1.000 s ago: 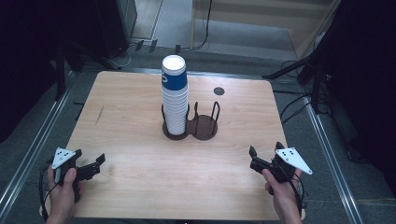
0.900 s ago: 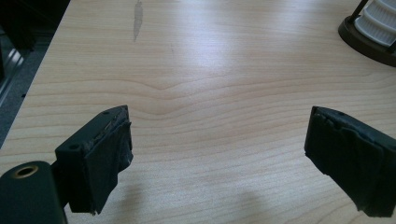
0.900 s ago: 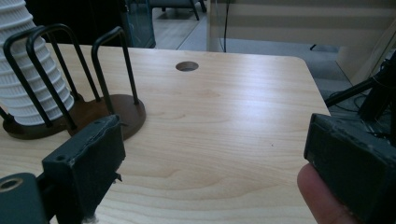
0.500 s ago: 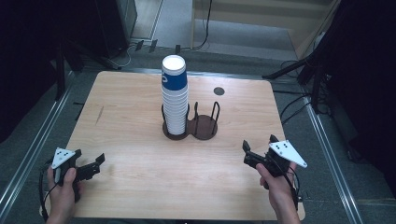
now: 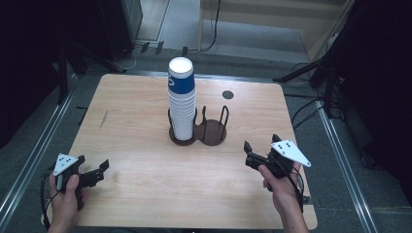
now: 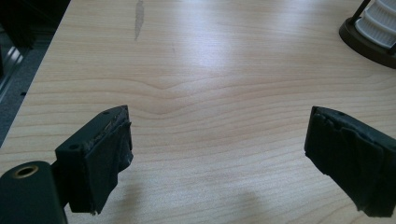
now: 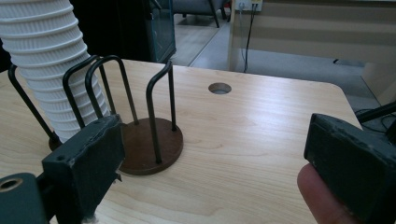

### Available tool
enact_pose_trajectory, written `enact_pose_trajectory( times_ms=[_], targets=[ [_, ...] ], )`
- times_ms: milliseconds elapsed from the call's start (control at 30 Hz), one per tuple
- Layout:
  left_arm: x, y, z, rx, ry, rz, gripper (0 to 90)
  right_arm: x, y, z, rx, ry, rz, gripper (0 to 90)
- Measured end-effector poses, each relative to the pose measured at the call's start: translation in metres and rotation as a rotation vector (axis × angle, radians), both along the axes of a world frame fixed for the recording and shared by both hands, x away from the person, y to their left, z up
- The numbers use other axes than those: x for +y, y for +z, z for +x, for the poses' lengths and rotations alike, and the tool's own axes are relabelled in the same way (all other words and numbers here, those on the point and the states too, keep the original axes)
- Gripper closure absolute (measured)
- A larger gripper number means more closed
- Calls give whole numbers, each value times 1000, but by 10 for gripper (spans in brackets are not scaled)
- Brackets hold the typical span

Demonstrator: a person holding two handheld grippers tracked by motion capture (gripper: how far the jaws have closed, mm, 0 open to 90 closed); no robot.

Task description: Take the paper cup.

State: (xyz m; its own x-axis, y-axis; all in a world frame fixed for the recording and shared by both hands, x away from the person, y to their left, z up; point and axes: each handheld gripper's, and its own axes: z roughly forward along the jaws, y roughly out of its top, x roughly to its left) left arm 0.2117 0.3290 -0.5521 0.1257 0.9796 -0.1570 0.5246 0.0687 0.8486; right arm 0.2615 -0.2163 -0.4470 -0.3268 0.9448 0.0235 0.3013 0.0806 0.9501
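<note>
Pale wood covers the bench [image 5: 145, 111], with dark floor and cables beyond its far edge. Near the middle of the bench stands a tall stack of paper cups [image 5: 182, 104], seated in the left ring of a two-place wire holder [image 5: 198, 133]; the right ring beside it is empty. The right gripper [image 5: 250, 154] hovers off the right side of the holder, jaws spread with nothing between them, aimed toward the stack. The left gripper [image 5: 101, 167] sits near the front left corner, also spread and empty.

The step looks like an approach to take the top cup. Best to come in level and high, close lightly on the top rim only, and lift straight up so the stack and holder don't tip.
</note>
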Motion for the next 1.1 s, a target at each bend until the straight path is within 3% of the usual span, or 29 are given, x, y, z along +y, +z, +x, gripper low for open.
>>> enact_pose_trajectory(
  times_ms=[1100],
  targets=[
    [0,0,0,-6,-7,-5,82,53,18,14,-24,77,22,49]
  ],
)
